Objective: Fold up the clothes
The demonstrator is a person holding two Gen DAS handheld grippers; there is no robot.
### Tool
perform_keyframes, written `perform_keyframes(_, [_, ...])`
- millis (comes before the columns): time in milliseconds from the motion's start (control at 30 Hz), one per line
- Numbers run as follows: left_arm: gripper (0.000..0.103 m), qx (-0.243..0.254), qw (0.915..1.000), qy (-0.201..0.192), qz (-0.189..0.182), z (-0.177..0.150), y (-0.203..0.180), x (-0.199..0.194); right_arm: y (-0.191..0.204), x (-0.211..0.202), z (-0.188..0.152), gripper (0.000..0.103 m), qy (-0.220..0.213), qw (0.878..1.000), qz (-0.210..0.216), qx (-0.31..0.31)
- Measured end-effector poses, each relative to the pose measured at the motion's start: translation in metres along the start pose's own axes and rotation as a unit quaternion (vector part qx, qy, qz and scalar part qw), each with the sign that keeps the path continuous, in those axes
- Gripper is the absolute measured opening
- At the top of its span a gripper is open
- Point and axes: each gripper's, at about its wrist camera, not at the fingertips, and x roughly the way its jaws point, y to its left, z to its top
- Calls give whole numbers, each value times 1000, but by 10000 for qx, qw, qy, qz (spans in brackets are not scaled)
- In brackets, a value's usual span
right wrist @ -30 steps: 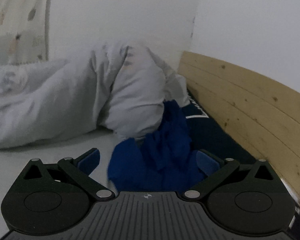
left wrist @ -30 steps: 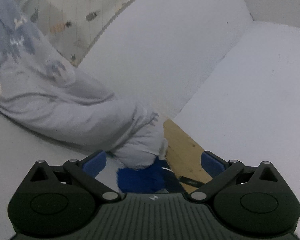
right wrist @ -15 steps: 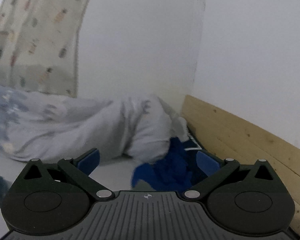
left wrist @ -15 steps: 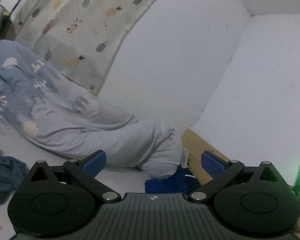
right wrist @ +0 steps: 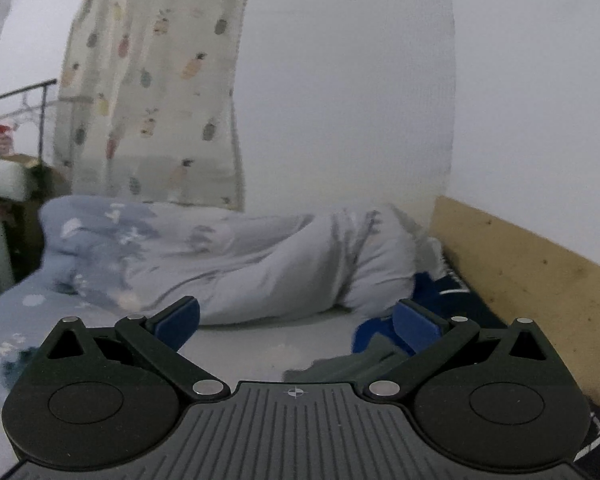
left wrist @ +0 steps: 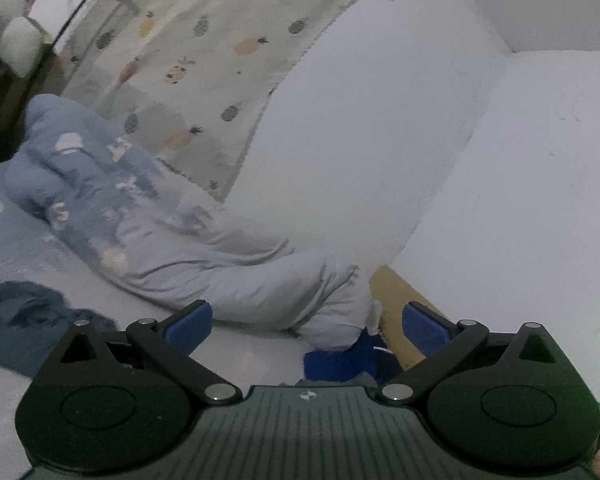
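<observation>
A bright blue garment (left wrist: 340, 360) lies bunched on the bed by the wooden bed frame, partly under the end of a rolled pale duvet (left wrist: 228, 276); it also shows in the right wrist view (right wrist: 370, 334). A dark teal garment (left wrist: 28, 312) lies crumpled at the left. A grey-green cloth (right wrist: 340, 366) lies just in front of my right gripper. My left gripper (left wrist: 306, 320) is open and empty, above the bed. My right gripper (right wrist: 296, 316) is open and empty, short of the blue garment.
The wooden bed frame (right wrist: 540, 272) runs along the white wall on the right. A pineapple-print curtain (left wrist: 220, 60) hangs behind the duvet. A dark mat with white lettering (right wrist: 460, 296) lies beside the frame. A plush toy (left wrist: 8, 28) sits at the far left.
Both grippers have pulled back and up from the blue garment, so it looks smaller and lower. More of the bed, curtain and teal garment has come into view. Both stayed open.
</observation>
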Motion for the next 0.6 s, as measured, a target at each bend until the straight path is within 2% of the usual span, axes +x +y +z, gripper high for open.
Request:
perform_keyframes(200, [103, 194, 9993, -129, 290, 4, 11, -40, 10, -36, -10, 103, -15, 9996, 259, 115])
perform_keyframes(400, [103, 507, 9951, -150, 831, -17, 16, -39, 25, -31, -42, 103, 196, 9982, 472, 304])
perform_keyframes(500, [103, 269, 9952, 211, 912, -42, 23, -25, 31, -19, -72, 103, 326, 9971, 504, 460])
perform_keyframes(600, [103, 445, 9899, 718, 1135, -72, 27, 1, 35, -1, -108, 103, 719, 9929, 556, 773])
